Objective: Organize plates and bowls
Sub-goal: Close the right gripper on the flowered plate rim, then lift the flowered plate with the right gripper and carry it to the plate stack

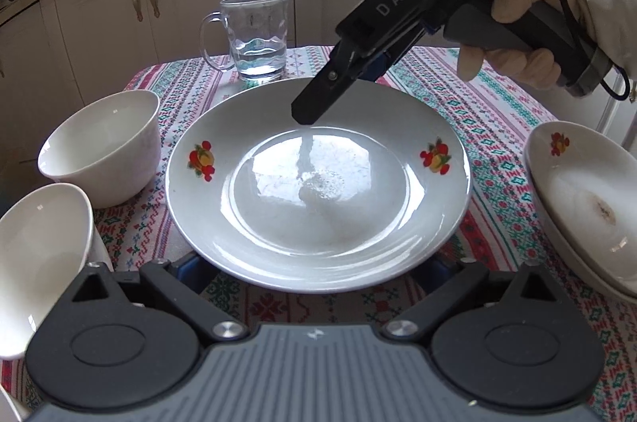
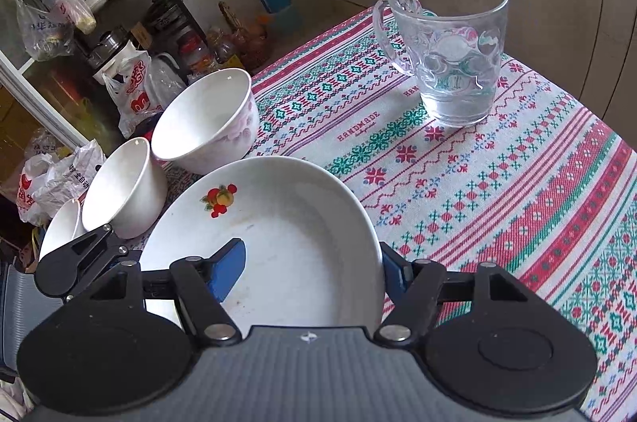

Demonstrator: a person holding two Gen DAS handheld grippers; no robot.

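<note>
While the fruit-patterned plate (image 1: 318, 183) is lying in the middle of the cloth-covered counter (image 1: 477, 111), the left gripper (image 1: 314, 274) is reaching in at the plate's near rim. Its jaws are standing wide apart, and the rim is covering the tips, so only slivers of blue pad are showing on either side.

The right gripper (image 1: 306, 113), carried by a white-gloved hand (image 1: 529, 36), is hovering over the plate's far side and pointing down at it. In the right wrist view the right gripper (image 2: 310, 272) is also standing spread and pinching nothing: one blue pad is hanging over the plate's (image 2: 278, 223) inside and the other is sitting just outside its rim.

Left of the plate, two white bowls (image 1: 103, 151) (image 1: 40, 254) are standing close together; the right wrist view is showing a third bowl (image 2: 59, 231) beyond them. Right of the plate, a stack of deep plates (image 1: 577, 203) is sitting apart from it. Behind the plate, a glass mug (image 1: 258, 36) is holding a little water.
</note>
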